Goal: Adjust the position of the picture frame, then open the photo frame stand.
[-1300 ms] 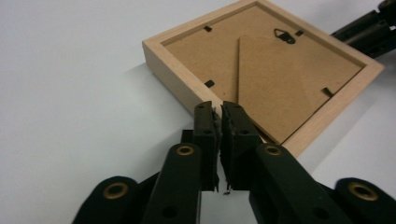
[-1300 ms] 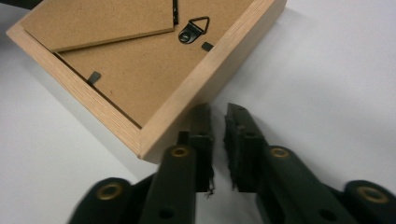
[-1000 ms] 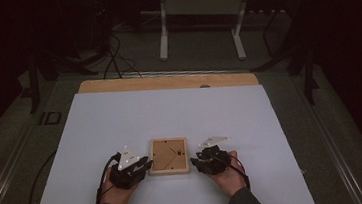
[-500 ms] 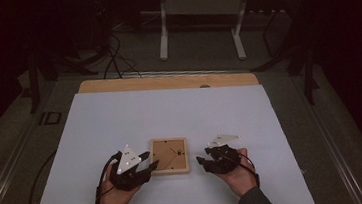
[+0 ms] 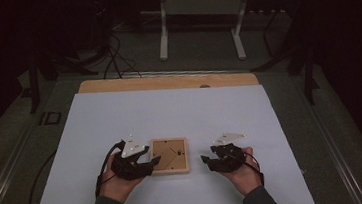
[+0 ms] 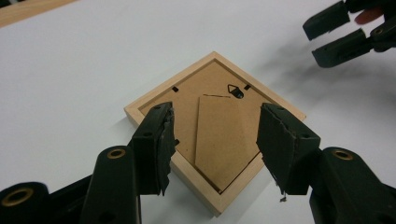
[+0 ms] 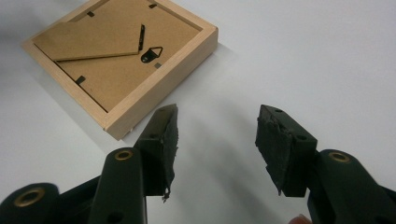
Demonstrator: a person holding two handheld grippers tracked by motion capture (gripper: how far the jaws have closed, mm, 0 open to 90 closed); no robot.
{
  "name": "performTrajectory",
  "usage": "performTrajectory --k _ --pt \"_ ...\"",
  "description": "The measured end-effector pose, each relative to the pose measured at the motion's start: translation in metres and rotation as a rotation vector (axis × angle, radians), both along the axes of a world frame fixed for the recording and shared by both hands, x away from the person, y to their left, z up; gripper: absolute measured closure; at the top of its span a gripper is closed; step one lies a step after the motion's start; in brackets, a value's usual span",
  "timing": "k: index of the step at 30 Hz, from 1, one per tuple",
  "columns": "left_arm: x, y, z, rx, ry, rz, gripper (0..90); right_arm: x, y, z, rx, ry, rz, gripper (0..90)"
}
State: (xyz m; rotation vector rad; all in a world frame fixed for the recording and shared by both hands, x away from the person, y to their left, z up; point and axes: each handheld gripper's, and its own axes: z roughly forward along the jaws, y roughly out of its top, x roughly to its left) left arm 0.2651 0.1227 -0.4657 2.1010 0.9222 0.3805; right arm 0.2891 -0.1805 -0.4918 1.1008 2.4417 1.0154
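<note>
From above, the square light-wood picture frame lies back-up on the white table between the left gripper, just beside it, and the right gripper, a little apart; in the left gripper view its jaws, just opened wide, hang above the frame without touching it; in the right gripper view the frame lies up-left of the parted, empty jaws, which have just been opening.

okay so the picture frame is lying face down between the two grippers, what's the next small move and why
Probably draw both hands a little farther back. The left gripper and right gripper have just been opening, with nothing pressed between their pads, and the wooden picture frame lies flat, back side up, on the white table.
</note>
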Motion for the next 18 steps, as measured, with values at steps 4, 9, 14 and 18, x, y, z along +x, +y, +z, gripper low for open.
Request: performTrajectory --k 4,9,14,18 --pt "0.006 -0.008 -0.001 0.046 0.040 -0.034 46.0 0.000 0.000 0.001 -0.010 -0.006 0.003 47.2" --pt "0.012 -0.014 -0.006 0.091 0.091 -0.055 45.6 0.001 -0.001 0.001 -0.010 -0.004 0.003 46.9" --pt "0.018 -0.020 -0.007 0.136 0.136 -0.074 42.5 0.001 -0.001 0.001 -0.010 -0.002 0.004 46.6" --pt "0.024 -0.024 -0.009 0.177 0.174 -0.082 38.2 0.001 0.001 0.000 -0.013 0.002 0.009 46.4"
